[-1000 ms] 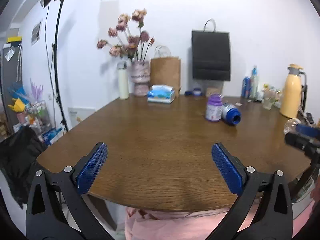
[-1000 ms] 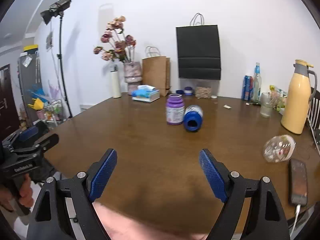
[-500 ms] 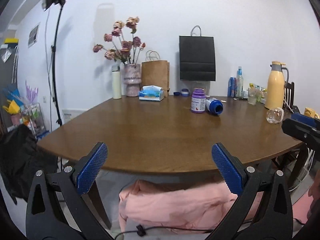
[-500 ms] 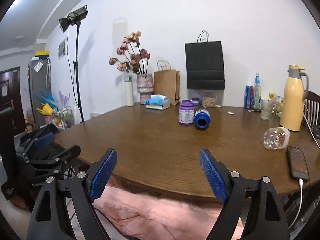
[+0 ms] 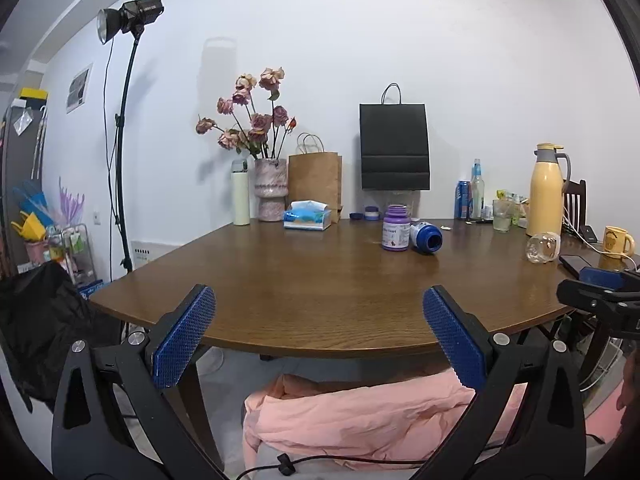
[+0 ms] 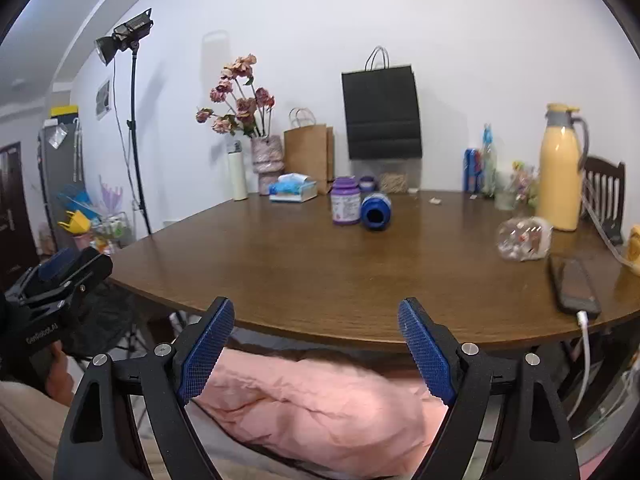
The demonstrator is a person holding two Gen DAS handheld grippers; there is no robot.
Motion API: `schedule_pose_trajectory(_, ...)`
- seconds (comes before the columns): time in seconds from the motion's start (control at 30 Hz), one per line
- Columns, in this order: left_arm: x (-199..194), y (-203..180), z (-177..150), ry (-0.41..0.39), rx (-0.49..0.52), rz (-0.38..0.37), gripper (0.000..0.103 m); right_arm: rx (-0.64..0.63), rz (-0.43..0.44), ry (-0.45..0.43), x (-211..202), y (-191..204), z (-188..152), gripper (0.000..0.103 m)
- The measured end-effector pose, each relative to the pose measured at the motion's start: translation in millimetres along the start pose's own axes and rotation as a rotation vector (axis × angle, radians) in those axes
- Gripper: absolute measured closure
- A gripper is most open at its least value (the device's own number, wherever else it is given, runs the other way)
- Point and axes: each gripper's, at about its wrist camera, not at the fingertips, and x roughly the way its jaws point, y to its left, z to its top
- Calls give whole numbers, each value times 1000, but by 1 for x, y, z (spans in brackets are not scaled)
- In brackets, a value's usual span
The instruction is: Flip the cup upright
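A blue cup (image 5: pixel 426 237) (image 6: pixel 375 212) lies on its side on the brown table (image 5: pixel 320 280) (image 6: pixel 320 264), its mouth facing me, beside an upright purple container (image 5: pixel 395 228) (image 6: pixel 346 206). A clear glass cup (image 5: pixel 543 247) (image 6: pixel 522 238) also lies on its side near the table's right end. My left gripper (image 5: pixel 320 300) is open and holds nothing, set back at the table's near edge. My right gripper (image 6: pixel 316 312) is open too, with nothing in it, level with the front edge. Each gripper shows at the side of the other's view: the right gripper (image 5: pixel 600 292) and the left gripper (image 6: pixel 68 268).
A yellow thermos (image 6: pixel 560 172), bottles, a phone on a cable (image 6: pixel 574 288) and a yellow mug (image 5: pixel 618 240) crowd the right end. A vase of flowers (image 5: pixel 271 188), paper bags and a tissue box (image 5: pixel 307 219) stand at the back. Pink cloth (image 6: pixel 312 408) lies below the table edge.
Both grippers have drawn back from over the table to beyond its front edge and sit lower; the pink cloth has come into view. Both stay open. The cups have not moved.
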Motion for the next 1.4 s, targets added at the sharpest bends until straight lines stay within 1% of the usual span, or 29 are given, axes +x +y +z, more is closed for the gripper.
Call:
schedule_pose_trajectory(0.07,1,0,-1,9,-1,-3,0,8,9,25,5,-2,1,15)
schedule_pose_trajectory(0.1,3,0,0,15,-1,-4,0,5,-9,40,8,-3,1,15)
schedule_pose_trajectory(0.17,3,-1,0,15,6,-14,0,-6,-49,42,8,-2,1,15)
schedule_pose_trajectory(0.3,3,-5,4,1,31,-15,0,-20,-34,12,1,2,1,15)
schedule_pose_trajectory(0.4,4,-1,7,0,13,-9,0,-15,-25,-37,-7,5,3,15)
schedule_pose_trajectory(0.47,4,4,9,0,-13,-1,0,-7,-31,-52,-8,4,5,15)
schedule_pose_trajectory(0.53,5,8,9,2,-31,7,0,-9,-35,-50,-7,5,6,15)
schedule_pose_trajectory(0.73,6,9,9,11,-31,10,0,-12,-17,-26,-3,6,5,15)
schedule_pose_trajectory(0.93,5,6,9,8,-15,4,0,-14,-13,-25,-3,6,5,15)
schedule_pose_trajectory(1.17,6,8,10,11,-19,6,0,-11,-10,-28,-3,5,5,15)
schedule_pose_trajectory(1.4,6,8,9,8,-23,-8,0,-6,-22,-27,-1,4,5,15)
